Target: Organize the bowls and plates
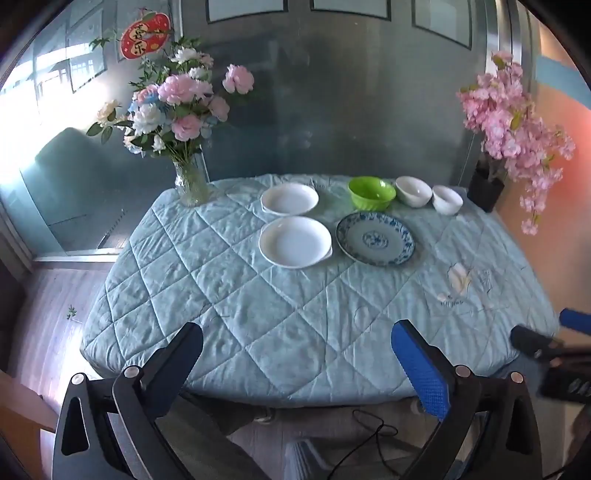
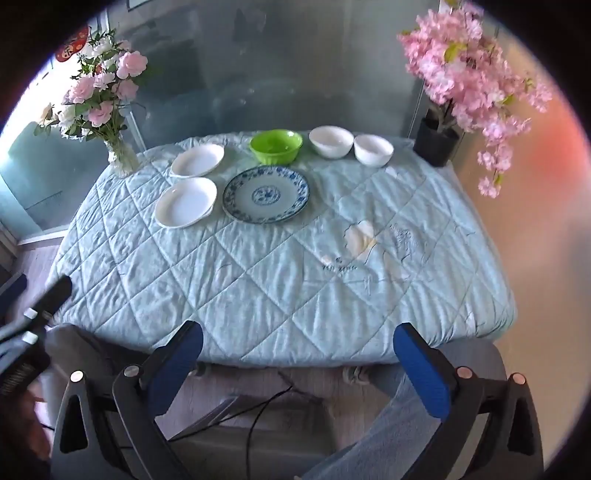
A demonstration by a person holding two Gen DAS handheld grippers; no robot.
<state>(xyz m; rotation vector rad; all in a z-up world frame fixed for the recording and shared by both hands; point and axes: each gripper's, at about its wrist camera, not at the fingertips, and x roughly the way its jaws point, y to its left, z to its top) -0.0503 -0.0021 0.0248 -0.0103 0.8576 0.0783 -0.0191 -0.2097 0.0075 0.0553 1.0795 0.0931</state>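
Covering table, quilted blue cloth (image 1: 258,314), metal wall (image 1: 332,110)

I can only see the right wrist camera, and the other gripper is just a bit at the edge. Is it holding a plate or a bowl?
Observer: No. The left gripper is wide open with nothing between its fingers, hovering over the near edge of the quilted table.
Child: What's that red thing behind the flowers? Mine cuts it off.
Observer: It's a round red ornament with gold characters, hanging above the bouquet.
Child: Did anything fall on the floor?
Observer: A small green sprig lies on the wooden floor, left of the table.
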